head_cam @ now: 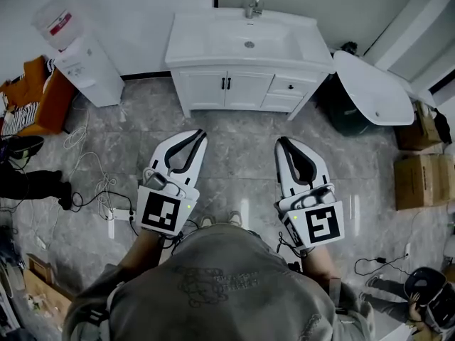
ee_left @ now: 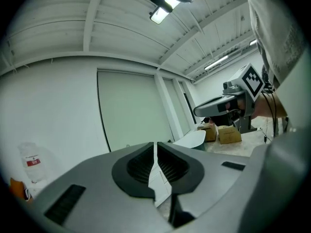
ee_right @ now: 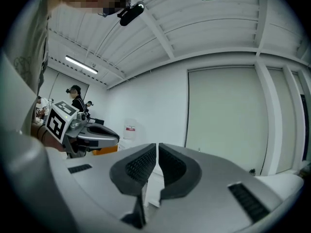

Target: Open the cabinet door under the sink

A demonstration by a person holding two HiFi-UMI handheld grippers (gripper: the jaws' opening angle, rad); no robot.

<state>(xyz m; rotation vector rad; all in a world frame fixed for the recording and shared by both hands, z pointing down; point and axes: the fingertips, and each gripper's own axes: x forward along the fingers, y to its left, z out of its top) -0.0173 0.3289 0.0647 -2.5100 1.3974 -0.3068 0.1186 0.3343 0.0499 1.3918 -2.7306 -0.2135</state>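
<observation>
Holding both tools level in front of your chest, you are pointing them towards the far wall. Your left gripper (head_cam: 200,134) is carrying its jaws closed tip to tip with nothing between them. Your right gripper (head_cam: 281,141) is doing the same, its ribbed pads meeting along a thin slit and gripping nothing. A stretch of grey tiled floor (head_cam: 238,130) is lying between the jaw tips and the vanity, so both tools are hanging well apart from it.

Beyond that floor the white cabinet (head_cam: 202,91) is standing against the wall under the sink (head_cam: 245,42). Its two panelled doors are sitting shut and flush. Their short dark handles (head_cam: 226,84) are standing upright, side by side, where the doors meet. To the right of the doors two drawers (head_cam: 286,94) are stacked one above the other, each with a small dark knob. A metal faucet (head_cam: 253,6) is rising at the back edge of the basin.
</observation>
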